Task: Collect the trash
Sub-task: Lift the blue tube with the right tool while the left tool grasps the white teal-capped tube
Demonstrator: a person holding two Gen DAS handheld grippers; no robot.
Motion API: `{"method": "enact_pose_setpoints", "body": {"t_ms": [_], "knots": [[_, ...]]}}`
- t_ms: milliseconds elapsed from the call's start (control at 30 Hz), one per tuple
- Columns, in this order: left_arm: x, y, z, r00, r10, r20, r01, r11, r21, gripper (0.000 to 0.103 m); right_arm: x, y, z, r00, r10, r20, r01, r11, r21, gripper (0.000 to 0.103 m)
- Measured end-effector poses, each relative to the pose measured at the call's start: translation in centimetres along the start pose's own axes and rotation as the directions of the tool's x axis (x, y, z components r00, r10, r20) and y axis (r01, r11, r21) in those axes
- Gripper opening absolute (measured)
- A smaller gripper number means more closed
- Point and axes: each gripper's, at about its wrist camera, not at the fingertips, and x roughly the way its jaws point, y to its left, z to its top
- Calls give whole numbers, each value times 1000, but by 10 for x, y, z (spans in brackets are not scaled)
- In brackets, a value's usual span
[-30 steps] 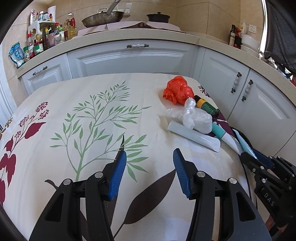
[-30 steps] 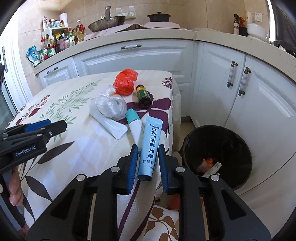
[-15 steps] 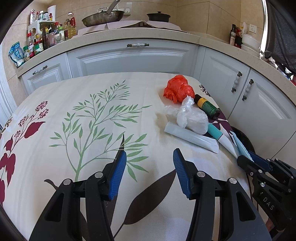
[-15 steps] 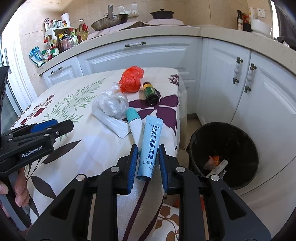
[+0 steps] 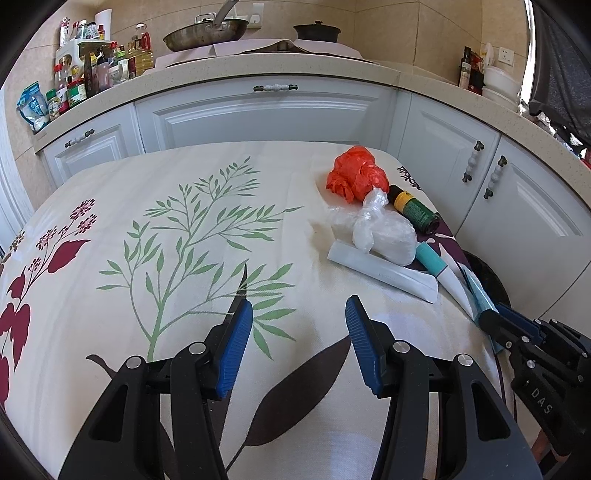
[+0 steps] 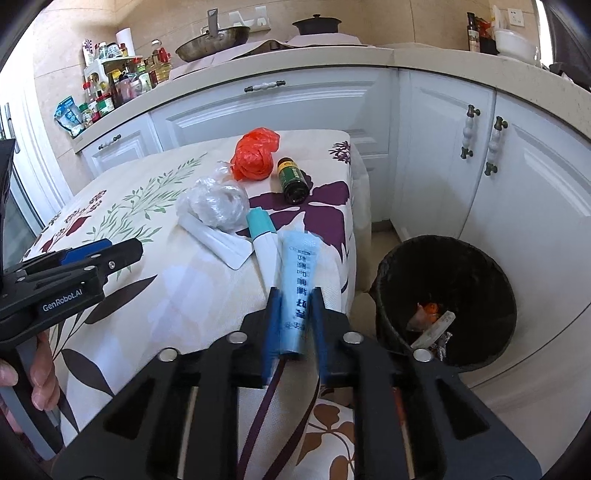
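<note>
Behind: white cabinets (image 5: 266, 110), wok (image 5: 205, 33) and dark pot (image 5: 317, 31) on countertop (image 5: 369, 68), condiment bottles (image 5: 92, 70) at left, floral cloth (image 5: 147, 229) over tabletop.

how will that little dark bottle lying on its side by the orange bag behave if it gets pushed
The dark bottle lies on its side and looks round, so it would probably roll rather than slide. It sits near the table edge, so it may roll off. It looks rigid and possibly glass, so likely breakable.

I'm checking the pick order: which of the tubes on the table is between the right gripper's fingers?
The light blue tube with printed characters, at the table's edge; the right gripper has just closed on it. The teal-capped white tube beside it lies free.
</note>
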Motion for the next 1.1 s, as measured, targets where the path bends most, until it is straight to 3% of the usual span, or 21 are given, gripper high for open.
{"method": "enact_pose_setpoints", "body": {"t_ms": [433, 1100], "knots": [[1, -26, 0, 1000, -24, -8, 24, 999, 33, 52, -17, -18, 5, 998, -35, 57, 33, 999, 25, 14], [32, -118, 9, 992, -71, -101, 80, 992, 93, 52, -28, -105, 7, 991, -95, 98, 82, 988, 127, 14]]}}
